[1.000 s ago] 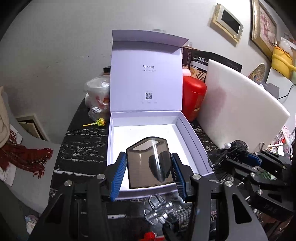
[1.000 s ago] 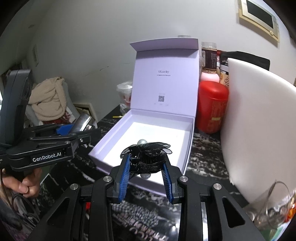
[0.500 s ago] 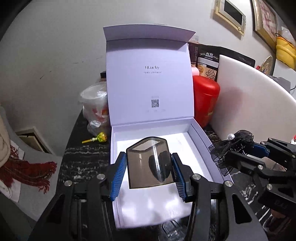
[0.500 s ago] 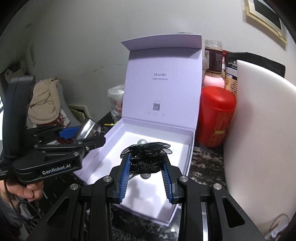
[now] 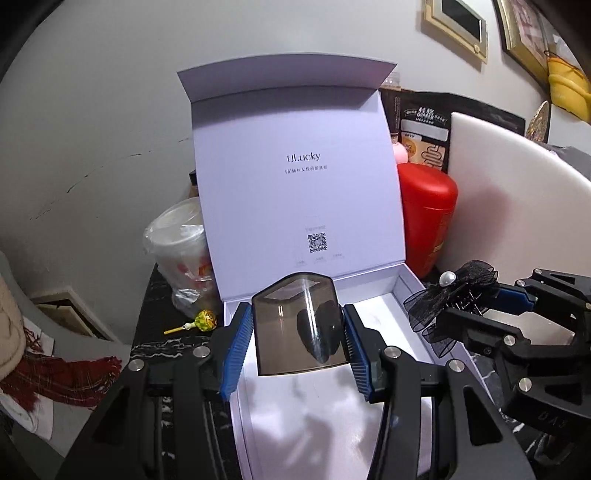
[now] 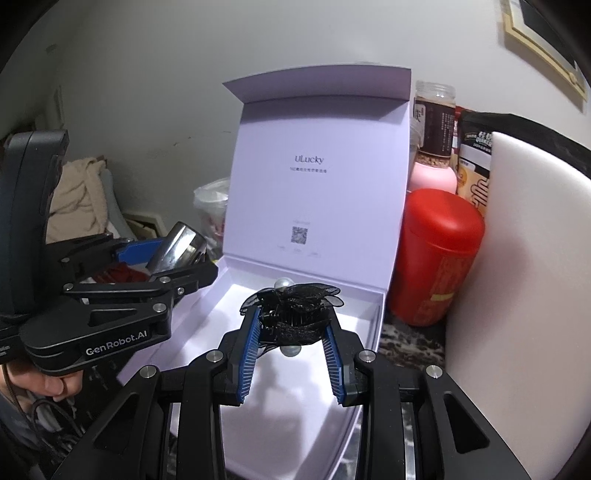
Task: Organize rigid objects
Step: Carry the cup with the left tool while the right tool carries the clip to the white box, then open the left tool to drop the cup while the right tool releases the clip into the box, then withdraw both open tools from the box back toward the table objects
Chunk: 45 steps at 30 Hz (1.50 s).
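Left tongs point(image 5: 298, 345) clamp smoky case point(image 5: 300, 326), right tongs point(image 6: 291, 341) clamp black hair clip point(image 6: 291, 308), both held over open white box point(image 5: 400, 282) on surface.

Black tongs point(image 6: 291, 332), blue ribbed pads point(image 6: 248, 350), silver screws.

I am working in a lived-in home, at a dark marbled counter point(image 5: 155, 350) against a plain grey wall. Gilt picture frames point(image 5: 456, 26) hang on that wall. Pantry goods crowd the back: a red canister point(image 6: 436, 254), a jar of grains point(image 6: 434, 122), a snack pouch point(image 5: 421, 129), a bagged takeaway cup point(image 5: 181, 251) and a lollipop point(image 5: 201, 321). A beige garment point(image 6: 79, 195) lies heaped on a chair.
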Each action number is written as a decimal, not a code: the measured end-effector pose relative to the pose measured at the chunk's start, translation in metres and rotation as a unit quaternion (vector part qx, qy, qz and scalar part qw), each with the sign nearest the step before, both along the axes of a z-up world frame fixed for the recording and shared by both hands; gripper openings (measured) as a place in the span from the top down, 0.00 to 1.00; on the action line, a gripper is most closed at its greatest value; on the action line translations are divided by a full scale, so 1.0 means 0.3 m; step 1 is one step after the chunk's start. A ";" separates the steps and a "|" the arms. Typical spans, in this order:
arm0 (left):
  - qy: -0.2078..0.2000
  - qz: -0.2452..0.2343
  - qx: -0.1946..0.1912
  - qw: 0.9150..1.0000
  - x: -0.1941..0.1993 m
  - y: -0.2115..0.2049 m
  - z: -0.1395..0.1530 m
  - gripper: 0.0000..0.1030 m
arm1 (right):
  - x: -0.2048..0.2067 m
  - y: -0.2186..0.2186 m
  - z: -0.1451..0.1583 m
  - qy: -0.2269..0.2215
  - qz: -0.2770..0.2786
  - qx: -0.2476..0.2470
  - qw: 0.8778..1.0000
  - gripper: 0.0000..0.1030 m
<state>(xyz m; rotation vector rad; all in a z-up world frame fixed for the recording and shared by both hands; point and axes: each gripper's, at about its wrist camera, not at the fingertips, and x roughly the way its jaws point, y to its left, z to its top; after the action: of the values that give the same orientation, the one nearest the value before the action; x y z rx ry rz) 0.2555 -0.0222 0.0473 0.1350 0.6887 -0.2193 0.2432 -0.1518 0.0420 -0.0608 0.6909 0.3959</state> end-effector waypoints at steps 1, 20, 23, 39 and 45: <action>0.001 0.000 0.002 1.000 0.010 -0.001 -0.006 0.53 | 0.009 0.002 -0.006 0.001 -0.001 -0.002 1.000 0.68; 0.045 0.018 0.047 0.998 0.164 -0.034 -0.115 0.52 | 0.144 0.014 -0.089 0.029 -0.026 -0.038 0.999 0.61; 0.045 0.032 0.062 0.997 0.162 -0.036 -0.126 0.46 | 0.139 0.005 -0.090 0.029 -0.034 -0.045 0.998 0.50; 0.034 0.052 0.040 0.997 0.117 0.003 -0.063 0.18 | 0.082 -0.035 -0.011 0.018 -0.065 -0.051 0.996 0.43; 0.017 0.049 0.030 0.998 0.052 0.001 0.009 0.18 | 0.036 -0.024 0.055 -0.001 -0.067 -0.050 0.996 0.43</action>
<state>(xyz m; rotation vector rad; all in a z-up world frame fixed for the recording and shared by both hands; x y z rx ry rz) 0.2713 -0.0219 0.0500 0.1553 0.7340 -0.1060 0.2540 -0.1589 0.0585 -0.1085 0.7080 0.2317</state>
